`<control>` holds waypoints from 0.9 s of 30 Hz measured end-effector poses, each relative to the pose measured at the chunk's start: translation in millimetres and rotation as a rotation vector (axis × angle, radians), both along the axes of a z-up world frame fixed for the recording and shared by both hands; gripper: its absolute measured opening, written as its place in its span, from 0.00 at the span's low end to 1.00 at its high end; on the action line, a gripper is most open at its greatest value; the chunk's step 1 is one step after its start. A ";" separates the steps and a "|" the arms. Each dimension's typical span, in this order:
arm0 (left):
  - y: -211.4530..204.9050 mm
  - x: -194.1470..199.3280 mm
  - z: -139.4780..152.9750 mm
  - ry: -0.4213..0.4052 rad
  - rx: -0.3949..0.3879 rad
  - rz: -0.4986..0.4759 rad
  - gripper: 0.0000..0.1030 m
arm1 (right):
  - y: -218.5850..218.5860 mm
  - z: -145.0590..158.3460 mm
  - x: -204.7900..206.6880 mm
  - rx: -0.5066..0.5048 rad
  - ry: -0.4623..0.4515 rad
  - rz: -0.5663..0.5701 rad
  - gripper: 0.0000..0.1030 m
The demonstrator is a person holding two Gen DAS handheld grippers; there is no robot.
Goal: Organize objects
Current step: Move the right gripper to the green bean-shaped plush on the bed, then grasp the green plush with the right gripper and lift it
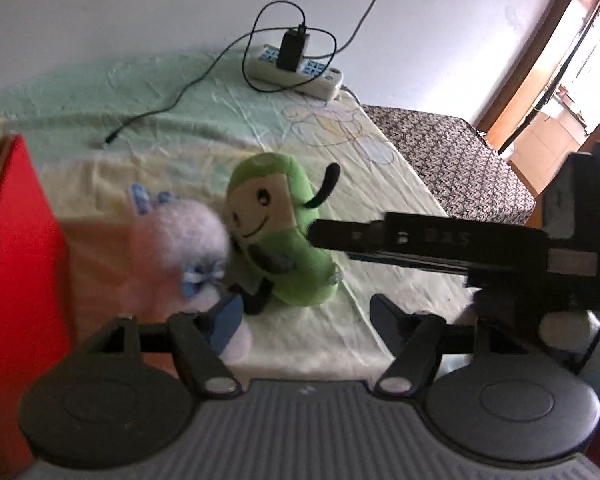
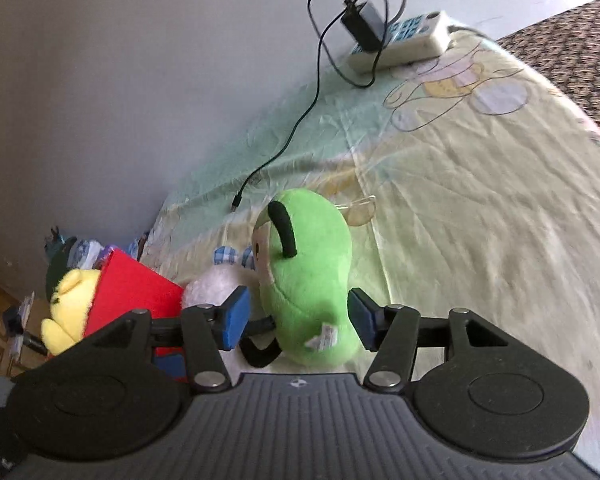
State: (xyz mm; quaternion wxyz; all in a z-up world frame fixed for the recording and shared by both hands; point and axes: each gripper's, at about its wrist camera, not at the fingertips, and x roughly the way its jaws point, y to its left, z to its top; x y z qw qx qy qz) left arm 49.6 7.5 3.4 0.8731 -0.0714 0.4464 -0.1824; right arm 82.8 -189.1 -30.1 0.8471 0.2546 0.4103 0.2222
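Note:
A green plush toy (image 1: 278, 236) with a smiling face stands on the pale sheet (image 1: 204, 128); it also shows from behind in the right wrist view (image 2: 312, 280). My right gripper (image 2: 298, 320) is open, with its blue pads on either side of the toy's base, not pressing it. A white fluffy plush (image 1: 188, 240) sits beside the green toy; it also shows in the right wrist view (image 2: 210, 284). My left gripper (image 1: 304, 320) is open, its left pad (image 1: 224, 324) near the white plush. A red box (image 1: 20, 264) stands at the left.
The red box (image 2: 134, 292) holds a yellow plush (image 2: 70, 304). A white power strip (image 1: 296, 72) with a black charger and trailing cable lies by the wall. The right gripper's black body (image 1: 480, 248) reaches in from the right. A patterned mattress edge (image 1: 452, 160) lies beyond the sheet.

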 end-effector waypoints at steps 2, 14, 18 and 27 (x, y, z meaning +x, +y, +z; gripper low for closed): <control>-2.6 4.8 -2.6 0.010 -0.003 0.004 0.70 | 3.5 -5.4 7.2 -0.008 0.008 0.016 0.56; -9.1 35.3 -16.2 0.047 0.001 0.019 0.67 | -8.0 -31.9 24.9 0.191 0.149 0.058 0.50; -17.1 32.2 -17.7 0.064 -0.015 -0.030 0.67 | -9.5 -27.1 11.2 0.176 0.149 0.086 0.50; -27.2 1.1 -21.3 0.090 -0.021 -0.117 0.66 | -20.6 -22.9 -32.7 0.156 0.180 0.077 0.49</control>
